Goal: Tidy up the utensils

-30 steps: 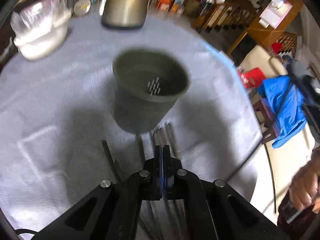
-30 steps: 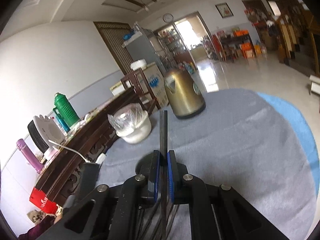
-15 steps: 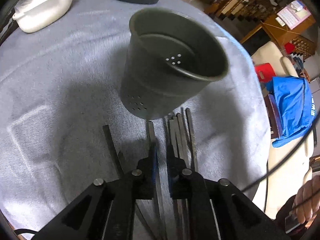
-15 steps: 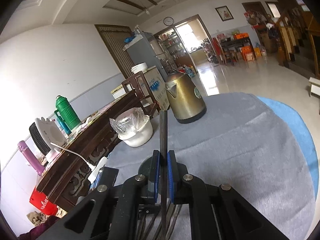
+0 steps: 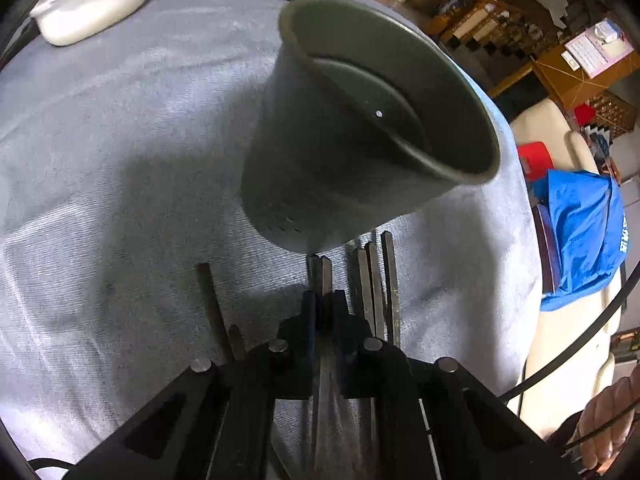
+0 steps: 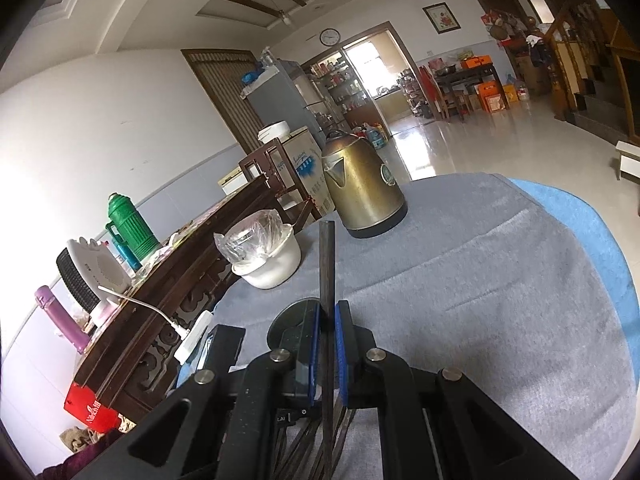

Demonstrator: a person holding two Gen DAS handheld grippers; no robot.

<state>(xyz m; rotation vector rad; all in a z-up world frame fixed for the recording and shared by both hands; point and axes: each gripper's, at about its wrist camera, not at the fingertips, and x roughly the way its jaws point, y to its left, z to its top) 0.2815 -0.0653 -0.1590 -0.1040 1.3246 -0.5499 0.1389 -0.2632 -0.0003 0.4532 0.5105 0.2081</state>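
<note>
Left hand-held gripper (image 5: 325, 300) now lower, holder (image 5: 360, 152) just ahead.

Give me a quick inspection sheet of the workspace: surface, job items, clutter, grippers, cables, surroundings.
Surface: grey cloth over the table.
Job's things: perforated holder upright; dark chopsticks lying at its base.
Clutter: brass kettle, white covered bowl.
Grippers: left gripper shut on lying chopsticks; right gripper shut on one chopstick.
Cables: black cable off the table edge.
Surroundings: wooden sideboard, blue garment.
</note>
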